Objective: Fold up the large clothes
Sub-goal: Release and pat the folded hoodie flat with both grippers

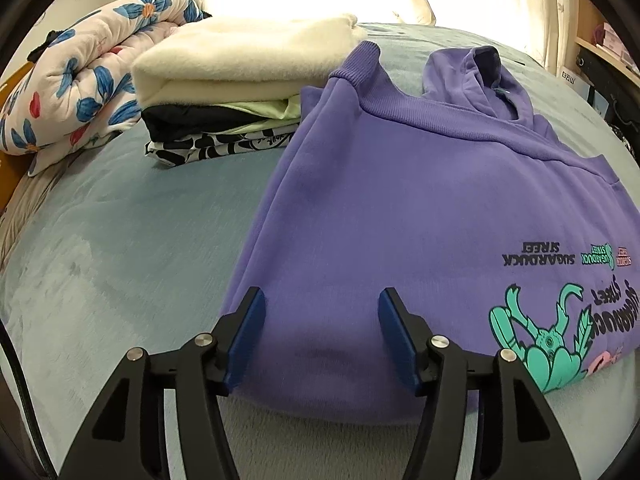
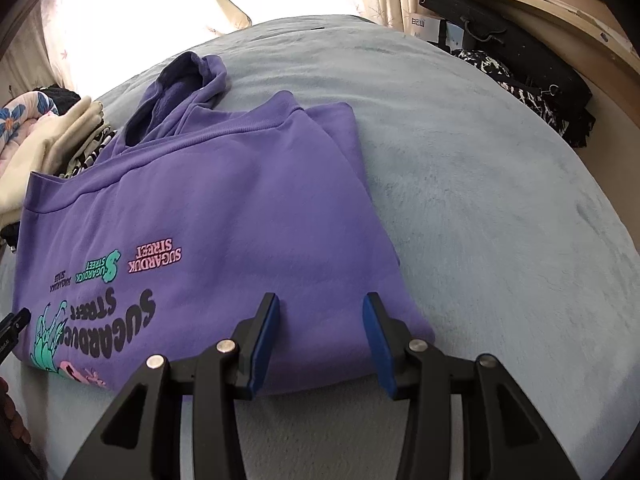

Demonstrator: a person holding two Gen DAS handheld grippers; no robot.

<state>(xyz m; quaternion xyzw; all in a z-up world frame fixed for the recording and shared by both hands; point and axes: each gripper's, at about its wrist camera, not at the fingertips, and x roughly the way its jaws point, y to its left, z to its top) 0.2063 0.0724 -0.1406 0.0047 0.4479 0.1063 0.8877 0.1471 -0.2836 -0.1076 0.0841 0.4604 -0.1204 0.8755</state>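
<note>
A purple hoodie [image 1: 400,200] with a teal and pink print lies on the blue-grey bed cover, sleeves folded in, hood at the far end. It also shows in the right wrist view [image 2: 224,208]. My left gripper [image 1: 322,312] is open, its blue pads either side of the hoodie's near left edge. My right gripper [image 2: 322,320] is open over the hoodie's near right corner. Neither holds cloth. The left gripper's tip [image 2: 14,320] shows at the left edge of the right wrist view.
A stack of folded clothes [image 1: 224,96] with a cream fleece on top lies left of the hoodie. A floral quilt [image 1: 80,80] sits beyond it. Dark clothes [image 2: 532,92] and a wooden shelf [image 2: 560,12] are at the bed's right. Curtains hang behind.
</note>
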